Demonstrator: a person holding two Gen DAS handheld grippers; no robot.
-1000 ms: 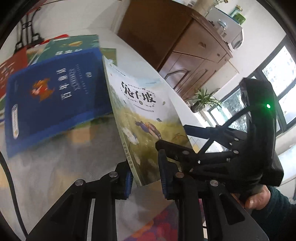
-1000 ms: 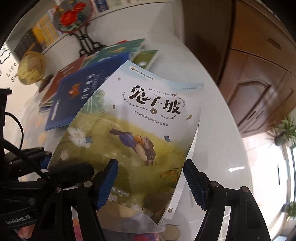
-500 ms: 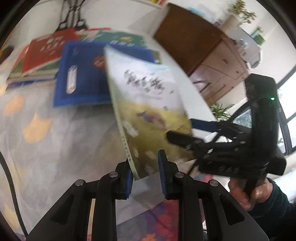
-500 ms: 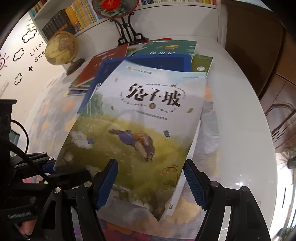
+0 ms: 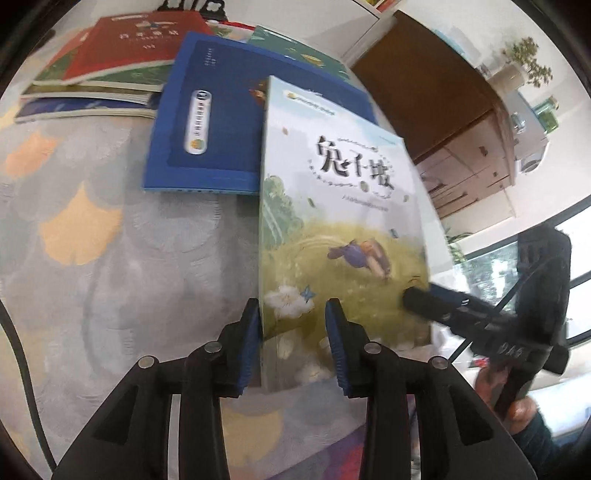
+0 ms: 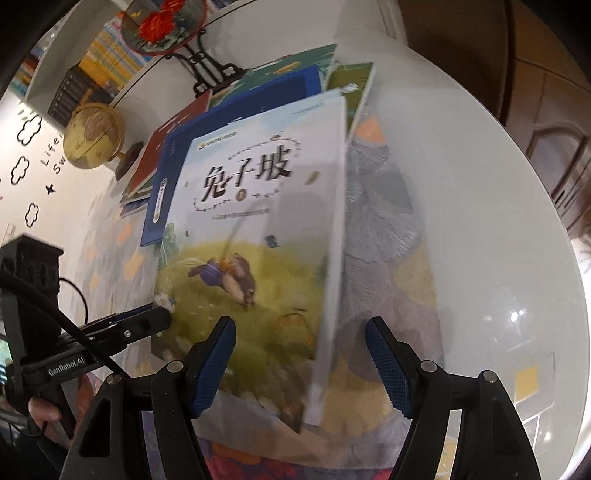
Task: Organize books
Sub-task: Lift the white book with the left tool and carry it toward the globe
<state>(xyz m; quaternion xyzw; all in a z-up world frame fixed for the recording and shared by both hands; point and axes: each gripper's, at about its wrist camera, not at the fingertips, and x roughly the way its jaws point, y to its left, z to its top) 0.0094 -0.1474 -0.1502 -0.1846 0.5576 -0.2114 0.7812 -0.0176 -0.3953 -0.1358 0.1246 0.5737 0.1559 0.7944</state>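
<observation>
A picture book (image 5: 340, 206) with a rabbit on a green meadow slants over the table, its far end above a blue book (image 5: 214, 122). My left gripper (image 5: 291, 332) has the book's spine corner between its jaws; they are opening, and the right pad stands off the cover. My right gripper (image 6: 299, 354) straddles the near right edge of the picture book (image 6: 266, 221); its jaws are closing, with both pads apart from the book. The left gripper's fingertip (image 6: 159, 319) reaches the book's left corner.
Beyond the blue book lie a red book (image 5: 136, 40) and several others in a loose pile. A globe (image 6: 92, 134) and a fan ornament on a stand (image 6: 162, 26) sit at the back. A wooden cabinet (image 5: 443, 110) stands past the round table's rim (image 6: 535, 229).
The book has come down from a steep tilt to a flatter lie over the table. My left jaws have let go of the spine. My right jaws have narrowed a little.
</observation>
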